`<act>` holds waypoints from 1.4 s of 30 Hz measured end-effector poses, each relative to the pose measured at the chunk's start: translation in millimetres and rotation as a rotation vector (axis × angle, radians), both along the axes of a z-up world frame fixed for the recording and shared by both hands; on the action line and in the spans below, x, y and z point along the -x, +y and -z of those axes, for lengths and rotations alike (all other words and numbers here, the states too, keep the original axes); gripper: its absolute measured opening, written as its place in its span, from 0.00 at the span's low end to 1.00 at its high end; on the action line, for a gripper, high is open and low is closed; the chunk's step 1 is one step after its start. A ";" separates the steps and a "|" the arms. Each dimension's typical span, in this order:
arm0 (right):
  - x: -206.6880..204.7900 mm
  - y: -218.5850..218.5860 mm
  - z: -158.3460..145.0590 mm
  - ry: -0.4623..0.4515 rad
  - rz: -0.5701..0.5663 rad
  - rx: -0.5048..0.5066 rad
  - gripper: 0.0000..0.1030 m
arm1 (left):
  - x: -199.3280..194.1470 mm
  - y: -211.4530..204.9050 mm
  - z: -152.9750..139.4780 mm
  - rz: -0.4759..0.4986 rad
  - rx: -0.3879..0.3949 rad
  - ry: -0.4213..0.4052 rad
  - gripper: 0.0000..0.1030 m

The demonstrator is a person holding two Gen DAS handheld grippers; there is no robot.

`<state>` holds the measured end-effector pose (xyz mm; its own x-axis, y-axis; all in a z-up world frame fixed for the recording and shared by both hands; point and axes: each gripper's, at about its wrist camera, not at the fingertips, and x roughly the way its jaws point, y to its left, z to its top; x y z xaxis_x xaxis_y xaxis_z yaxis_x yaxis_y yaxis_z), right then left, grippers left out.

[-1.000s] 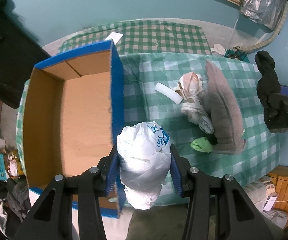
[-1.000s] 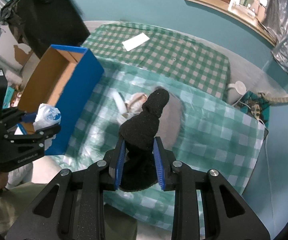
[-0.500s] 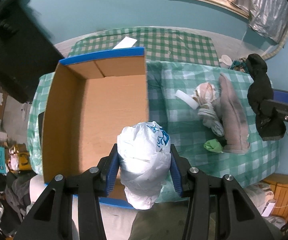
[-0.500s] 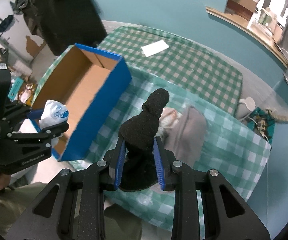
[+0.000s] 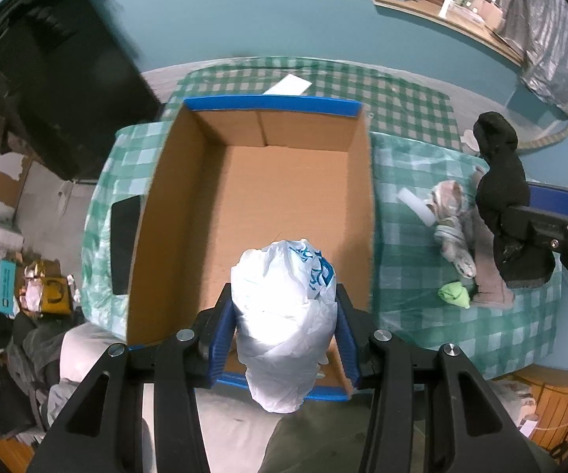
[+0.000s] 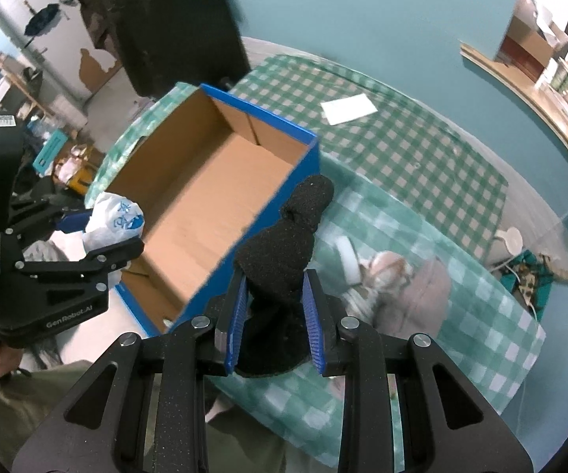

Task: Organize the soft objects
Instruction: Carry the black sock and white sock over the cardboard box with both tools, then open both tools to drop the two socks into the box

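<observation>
My left gripper is shut on a crumpled white plastic bag with blue print, held above the near end of the open blue cardboard box, which is empty inside. My right gripper is shut on a black knitted sock-like cloth, held above the table just right of the box. The bag also shows in the right wrist view; the black cloth shows in the left wrist view.
On the green checked tablecloth right of the box lie a grey-brown cloth, a bundled pale cloth, a white roll and a green item. A white paper lies behind the box. Clutter fills the floor at left.
My left gripper has carried the bag leftwards from beside the box wall to above the box's near end. My right gripper has moved the black cloth left towards the box.
</observation>
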<state>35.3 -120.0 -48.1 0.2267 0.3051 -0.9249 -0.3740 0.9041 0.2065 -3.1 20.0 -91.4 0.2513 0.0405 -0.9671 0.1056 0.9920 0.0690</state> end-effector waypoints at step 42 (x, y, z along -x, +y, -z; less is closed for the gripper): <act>-49.4 112.8 56.1 0.118 -0.154 -0.005 0.27 | -24.6 88.2 49.0 -0.119 -0.053 0.073 0.46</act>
<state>84.8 -7.1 -104.2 0.0674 0.3325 -0.9407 -0.4805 0.8371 0.2614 21.5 108.3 -140.4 0.1707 0.1169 -0.9784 -0.0055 0.9930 0.1177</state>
